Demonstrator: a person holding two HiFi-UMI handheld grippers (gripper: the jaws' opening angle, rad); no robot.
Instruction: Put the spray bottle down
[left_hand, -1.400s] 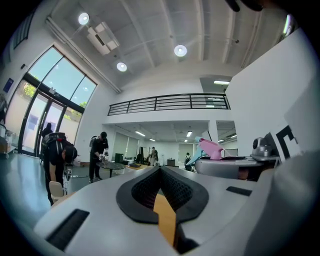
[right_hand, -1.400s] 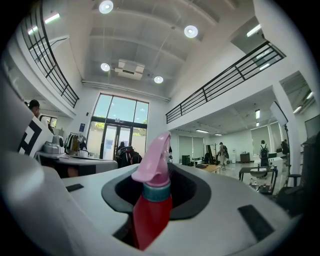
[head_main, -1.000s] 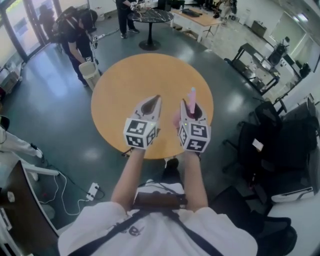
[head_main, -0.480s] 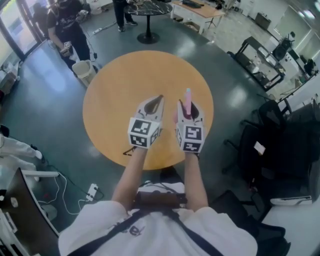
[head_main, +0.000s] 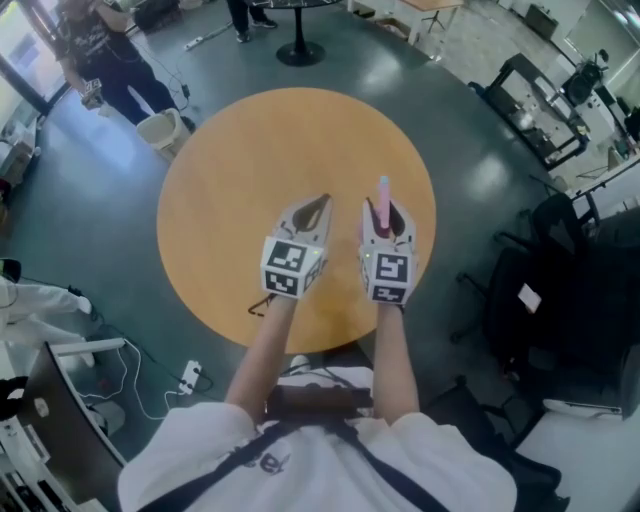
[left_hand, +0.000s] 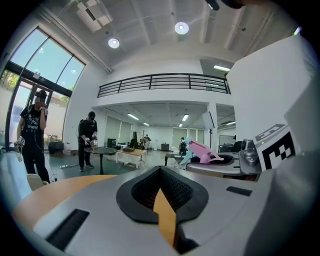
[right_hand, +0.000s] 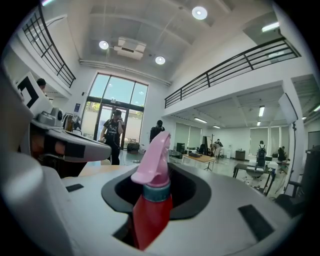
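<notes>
Your right gripper (head_main: 386, 212): clenched on the bottle (right_hand: 151, 212); the jaws sit partly apart with the red body wedged between them.
Bottle: red body, teal collar, pink trigger head. In your right gripper view it stands up between the jaws, and its head rises above them, leaning a little to the right.
Bottle's place: in your head view the pink head (head_main: 383, 194) pokes out past the jaw tips, over the near right part of the table (head_main: 262, 150). No view shows whether its base touches the top.
Your left gripper (left_hand: 161, 175): jaws brought together to a thin slit, nothing between them; only a sliver of orange tabletop shows through.
Grippers together: side by side over the table's near half, close but apart, both pointing away from you. Each one shows at the edge of the other's view.
Your arms: bare forearms (head_main: 262, 345) reach forward from your white shirt, one behind each marker cube.
Table: round, orange-brown top, nothing lying on it.
Around it: grey-green floor, a pale bin (head_main: 160, 128) just beyond the far left edge, a person in dark clothes (head_main: 98, 48) past the bin, black chairs (head_main: 560, 285) to your right, a power strip (head_main: 187, 377) with cables on the floor at your left.
</notes>
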